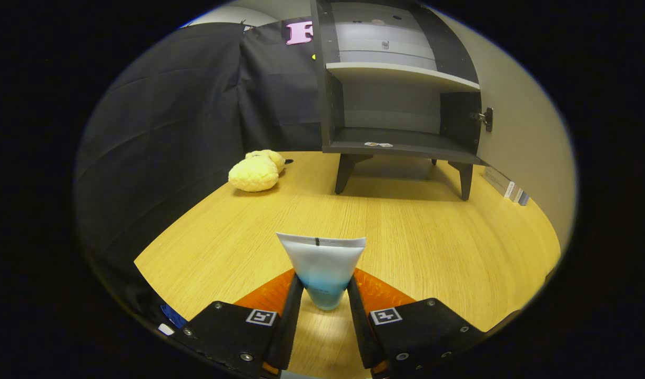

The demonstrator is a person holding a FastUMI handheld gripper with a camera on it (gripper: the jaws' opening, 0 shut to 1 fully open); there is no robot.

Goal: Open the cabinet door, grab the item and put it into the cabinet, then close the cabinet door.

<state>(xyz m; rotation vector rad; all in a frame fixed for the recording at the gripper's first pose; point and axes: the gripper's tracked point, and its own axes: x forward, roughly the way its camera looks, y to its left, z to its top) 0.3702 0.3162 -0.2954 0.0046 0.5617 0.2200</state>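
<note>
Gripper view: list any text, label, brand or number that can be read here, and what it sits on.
No text can be read.
Tube held between the fingers of the gripper: no print can be made out.
Small sticker on the cabinet floor: too small to read.
Two square coded markers on the gripper body: patterns, no words.

Illumination is even and moderately bright, from overhead. The cabinet (401, 84) casts a soft shadow on the table (433, 237) beneath its legs, toward 12 o'clock. Fisheye distortion bows the table edge and cabinet sides. Focus is sharp centrally, softer toward the rim. The cabinet interior reads dim
</note>
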